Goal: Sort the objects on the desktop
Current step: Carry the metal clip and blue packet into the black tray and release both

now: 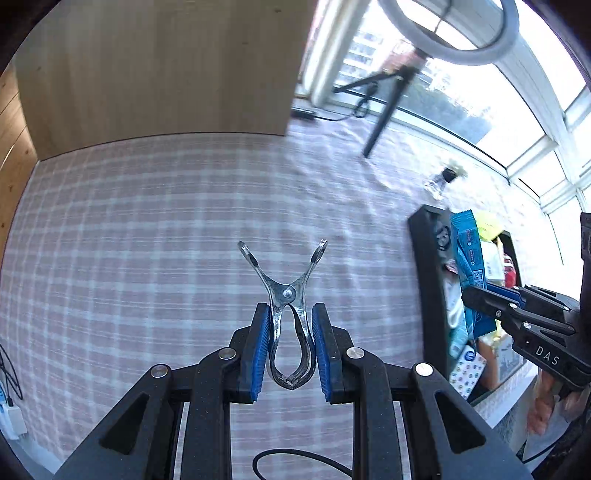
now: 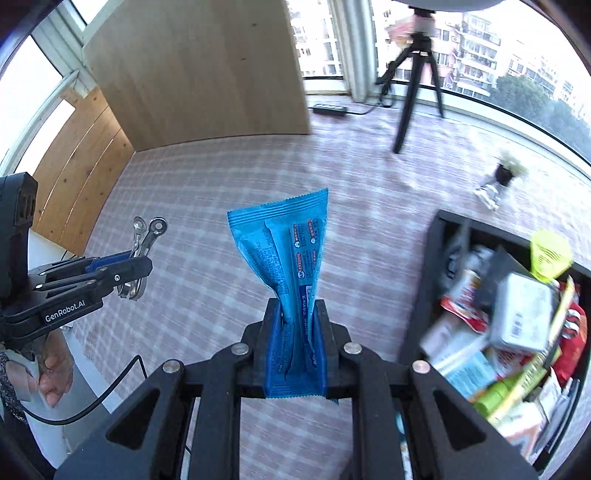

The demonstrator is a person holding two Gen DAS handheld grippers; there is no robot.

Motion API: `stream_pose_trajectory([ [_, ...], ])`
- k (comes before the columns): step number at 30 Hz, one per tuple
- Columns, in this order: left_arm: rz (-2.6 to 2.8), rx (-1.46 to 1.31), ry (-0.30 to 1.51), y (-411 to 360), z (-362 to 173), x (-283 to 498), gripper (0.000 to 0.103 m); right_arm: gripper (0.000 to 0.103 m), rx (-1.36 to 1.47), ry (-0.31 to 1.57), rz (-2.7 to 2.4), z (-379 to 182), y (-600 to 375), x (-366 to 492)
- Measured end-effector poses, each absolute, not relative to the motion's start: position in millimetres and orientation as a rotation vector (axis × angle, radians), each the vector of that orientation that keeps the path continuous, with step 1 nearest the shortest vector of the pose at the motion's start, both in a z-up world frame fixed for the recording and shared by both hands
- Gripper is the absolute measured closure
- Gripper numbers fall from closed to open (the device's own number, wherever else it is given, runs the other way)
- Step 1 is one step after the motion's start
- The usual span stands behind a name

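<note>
Two loads aloft over the checked surface [image 1: 147,221]: left tongs [image 1: 290,347] pinching a steel clip [image 1: 286,295] by its springy loop, right tongs [image 2: 295,347] nipping a blue packet [image 2: 284,251] low down (slack top). Could squirt free or sag, snagging the crowded bin [image 2: 424,277].

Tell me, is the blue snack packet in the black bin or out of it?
Out. The right gripper pinches the blue packet above the checked tablecloth, left of the black bin.

1. Your bin [image 2: 424,295] of mixed packets is motion-blurred; labels can't be read.
2. The small dark-capped bottle [image 2: 496,181] is smeared.
3. The ring light [image 1: 448,31] is cut by the frame's top.
</note>
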State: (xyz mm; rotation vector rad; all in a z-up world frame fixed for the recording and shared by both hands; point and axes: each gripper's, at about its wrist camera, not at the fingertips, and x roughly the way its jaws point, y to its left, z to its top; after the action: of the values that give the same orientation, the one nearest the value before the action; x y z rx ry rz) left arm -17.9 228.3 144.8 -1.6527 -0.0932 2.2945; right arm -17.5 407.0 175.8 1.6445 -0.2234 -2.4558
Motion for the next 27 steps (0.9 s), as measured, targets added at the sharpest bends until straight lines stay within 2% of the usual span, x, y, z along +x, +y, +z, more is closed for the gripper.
stream_pose_trajectory([
  [1, 2.272, -1.642, -0.083, 254, 130, -14, 0.081, 0.086, 1.650, -0.232, -2.478, 179, 425, -7],
  [7, 2.152, -1.581, 0.010, 360, 138, 16, 0.081, 0.086, 1.722, -0.332, -2.609, 180, 541, 57],
  [13, 2.059, -1.537, 0.102, 431, 157, 30, 0.081, 0.086, 1.812, -0.423, -2.683, 173, 624, 103],
  [19, 1.997, -1.505, 0.188, 516, 160, 17, 0.081, 0.086, 1.838, -0.504, -2.710, 167, 666, 120],
  [27, 1.962, -1.486, 0.262, 563, 161, 21, 0.081, 0.086, 1.845, -0.525, -2.708, 162, 677, 124],
])
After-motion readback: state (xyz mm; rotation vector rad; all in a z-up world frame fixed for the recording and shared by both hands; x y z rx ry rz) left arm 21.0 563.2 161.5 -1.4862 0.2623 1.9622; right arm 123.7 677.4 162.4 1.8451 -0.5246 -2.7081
